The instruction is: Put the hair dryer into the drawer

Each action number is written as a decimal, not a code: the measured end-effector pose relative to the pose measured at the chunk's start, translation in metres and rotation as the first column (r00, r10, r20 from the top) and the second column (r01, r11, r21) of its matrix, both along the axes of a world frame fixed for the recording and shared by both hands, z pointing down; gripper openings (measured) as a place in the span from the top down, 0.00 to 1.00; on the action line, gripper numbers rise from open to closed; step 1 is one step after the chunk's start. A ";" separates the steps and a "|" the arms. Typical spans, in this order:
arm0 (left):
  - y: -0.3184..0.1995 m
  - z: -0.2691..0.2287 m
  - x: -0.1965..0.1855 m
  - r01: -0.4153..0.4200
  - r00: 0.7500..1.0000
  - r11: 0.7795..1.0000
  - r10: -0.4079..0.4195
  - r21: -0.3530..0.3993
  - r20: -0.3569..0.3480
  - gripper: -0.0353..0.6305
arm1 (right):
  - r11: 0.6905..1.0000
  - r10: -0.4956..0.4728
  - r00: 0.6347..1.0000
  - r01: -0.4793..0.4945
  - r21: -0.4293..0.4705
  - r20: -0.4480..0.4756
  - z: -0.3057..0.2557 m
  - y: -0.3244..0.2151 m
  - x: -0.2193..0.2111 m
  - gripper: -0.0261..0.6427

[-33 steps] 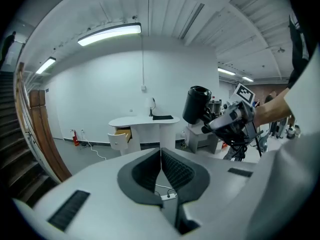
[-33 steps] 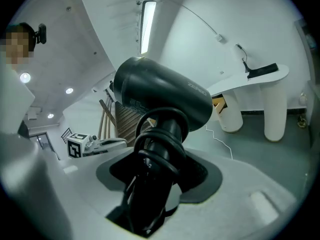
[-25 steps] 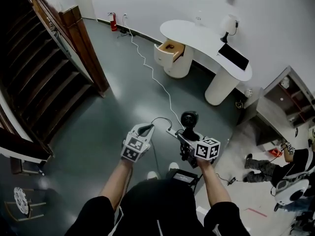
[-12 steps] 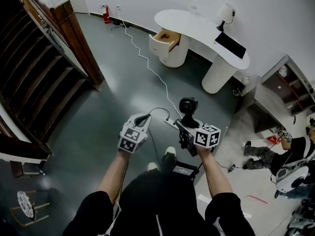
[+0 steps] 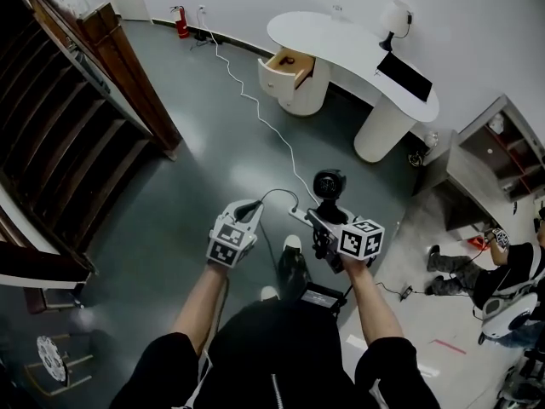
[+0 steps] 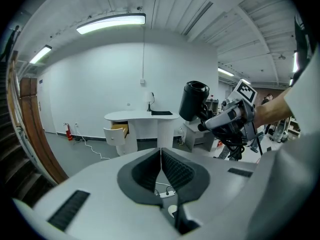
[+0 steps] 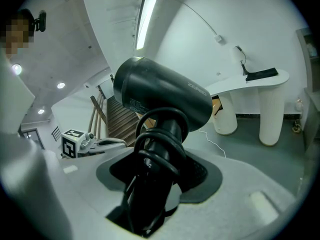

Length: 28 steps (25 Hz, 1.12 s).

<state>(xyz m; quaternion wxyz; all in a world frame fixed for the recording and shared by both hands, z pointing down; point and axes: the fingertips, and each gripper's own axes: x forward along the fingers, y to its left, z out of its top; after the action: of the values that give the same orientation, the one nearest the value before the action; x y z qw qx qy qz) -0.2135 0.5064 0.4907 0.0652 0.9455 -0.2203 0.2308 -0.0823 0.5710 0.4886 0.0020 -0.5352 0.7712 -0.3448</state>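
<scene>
My right gripper is shut on the handle of a black hair dryer, barrel up, with its cord looped round the handle; in the right gripper view the hair dryer fills the middle. The left gripper is shut and holds nothing, its pads meeting in the left gripper view. Both are carried over the grey floor. Far ahead, the drawer stands pulled out from the white curved desk, its wooden inside showing; the same drawer appears small in the left gripper view.
A white cable runs over the floor from the wall to a power strip under my grippers. A wooden staircase is at left. On the desk stand a laptop and a lamp. A grey shelf unit and another person are at right.
The view has advanced a little toward the desk; both grippers keep their hold and spacing, and my feet have stepped forward.
</scene>
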 end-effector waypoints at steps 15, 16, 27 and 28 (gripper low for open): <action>-0.110 -0.013 0.047 0.056 0.998 0.998 -0.056 -0.010 0.009 0.92 | 0.999 -0.029 1.000 0.029 -0.018 -0.002 -0.006 -0.110 0.061 0.61; -0.119 -0.016 0.053 0.060 0.998 0.998 -0.060 -0.010 0.009 0.92 | 0.999 -0.036 0.999 0.036 -0.015 0.002 -0.008 -0.119 0.065 0.61; -0.192 -0.018 0.106 0.097 0.995 0.995 -0.097 -0.013 0.018 0.92 | 0.995 -0.092 0.996 0.091 -0.030 -0.014 -0.003 -0.191 0.121 0.61; -0.198 -0.018 0.110 0.100 0.995 0.995 -0.100 -0.014 0.019 0.92 | 0.995 -0.096 0.995 0.096 -0.031 -0.015 -0.002 -0.197 0.124 0.61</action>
<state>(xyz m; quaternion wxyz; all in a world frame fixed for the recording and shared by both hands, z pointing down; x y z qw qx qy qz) -0.1037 0.3082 0.4728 0.0817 0.9306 -0.2663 0.2375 0.0421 0.3739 0.4867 -0.0290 -0.5001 0.7907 -0.3519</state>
